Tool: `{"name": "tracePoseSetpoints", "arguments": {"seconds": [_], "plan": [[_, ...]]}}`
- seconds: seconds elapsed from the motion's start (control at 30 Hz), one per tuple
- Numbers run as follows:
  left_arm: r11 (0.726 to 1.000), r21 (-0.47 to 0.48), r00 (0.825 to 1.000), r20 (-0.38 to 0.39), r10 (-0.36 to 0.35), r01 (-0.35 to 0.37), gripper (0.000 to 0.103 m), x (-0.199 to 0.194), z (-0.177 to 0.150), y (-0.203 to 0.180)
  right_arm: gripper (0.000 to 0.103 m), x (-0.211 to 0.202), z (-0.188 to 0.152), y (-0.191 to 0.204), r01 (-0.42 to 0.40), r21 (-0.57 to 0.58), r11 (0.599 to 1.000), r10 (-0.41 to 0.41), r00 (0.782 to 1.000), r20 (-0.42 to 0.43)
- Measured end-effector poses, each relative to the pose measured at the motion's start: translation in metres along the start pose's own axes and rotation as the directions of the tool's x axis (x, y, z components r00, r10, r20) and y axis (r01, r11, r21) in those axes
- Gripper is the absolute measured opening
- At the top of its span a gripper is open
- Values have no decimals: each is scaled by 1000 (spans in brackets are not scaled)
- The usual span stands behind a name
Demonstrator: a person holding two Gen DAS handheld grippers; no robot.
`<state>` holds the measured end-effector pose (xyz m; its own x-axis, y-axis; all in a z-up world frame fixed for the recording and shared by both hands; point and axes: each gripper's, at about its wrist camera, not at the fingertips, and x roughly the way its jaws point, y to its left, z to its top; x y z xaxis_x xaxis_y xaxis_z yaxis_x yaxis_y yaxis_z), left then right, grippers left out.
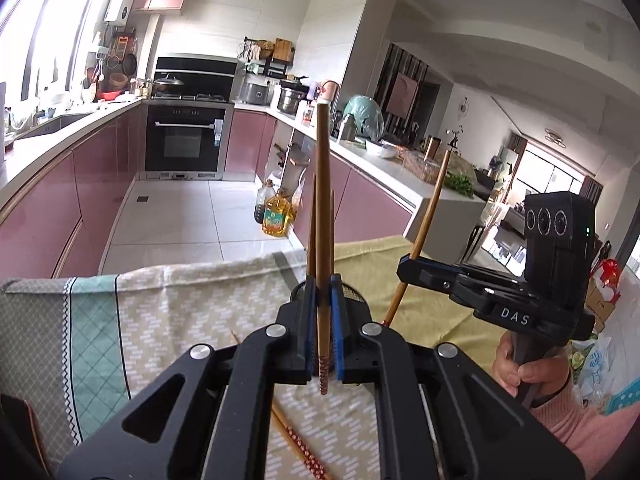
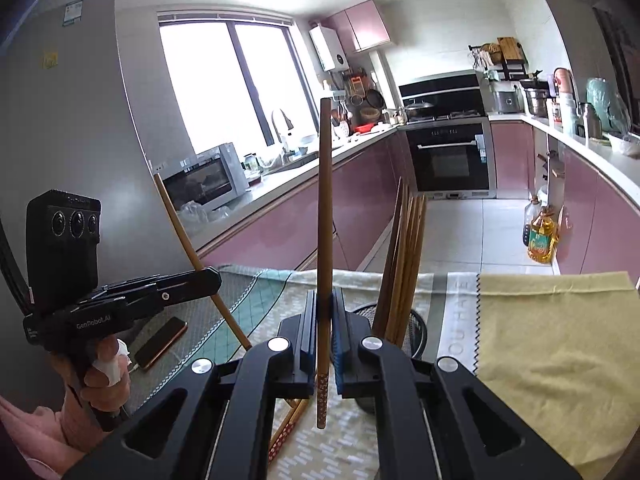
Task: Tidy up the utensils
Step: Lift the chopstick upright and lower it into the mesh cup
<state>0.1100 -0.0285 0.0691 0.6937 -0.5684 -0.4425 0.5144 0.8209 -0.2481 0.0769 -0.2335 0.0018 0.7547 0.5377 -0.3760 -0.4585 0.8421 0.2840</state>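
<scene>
My left gripper is shut on a brown chopstick that stands upright, patterned end down. In the right wrist view my right gripper is likewise shut on an upright chopstick. Each gripper shows in the other's view: the right gripper at the right with its slanted chopstick, the left gripper at the left with its slanted chopstick. A black mesh holder stands just beyond the fingers with several chopsticks in it. Loose chopsticks lie on the cloth below.
A patterned beige and teal cloth and a yellow cloth cover the table. A phone lies on the table near the hand that bears the left gripper. Pink kitchen cabinets, an oven and oil bottles on the floor lie beyond the table edge.
</scene>
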Motion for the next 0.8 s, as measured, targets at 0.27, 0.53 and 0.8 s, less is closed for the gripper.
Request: {"name": "tracePoseSetpoints", "arguments": {"seconds": [0.27, 0.53, 0.8], "plan": [[1000, 10, 998, 56, -5, 4, 7, 11, 29, -12, 6, -1, 25, -9, 21, -8, 1000, -20, 998, 56], [999, 35, 998, 56, 19, -21, 7, 31, 38, -26, 6, 11, 34, -22, 47, 21, 999, -48, 997, 60], [994, 102, 998, -38, 51, -47, 7, 59, 25, -31, 6, 40, 25, -31, 65, 32, 997, -64, 998, -20]]}}
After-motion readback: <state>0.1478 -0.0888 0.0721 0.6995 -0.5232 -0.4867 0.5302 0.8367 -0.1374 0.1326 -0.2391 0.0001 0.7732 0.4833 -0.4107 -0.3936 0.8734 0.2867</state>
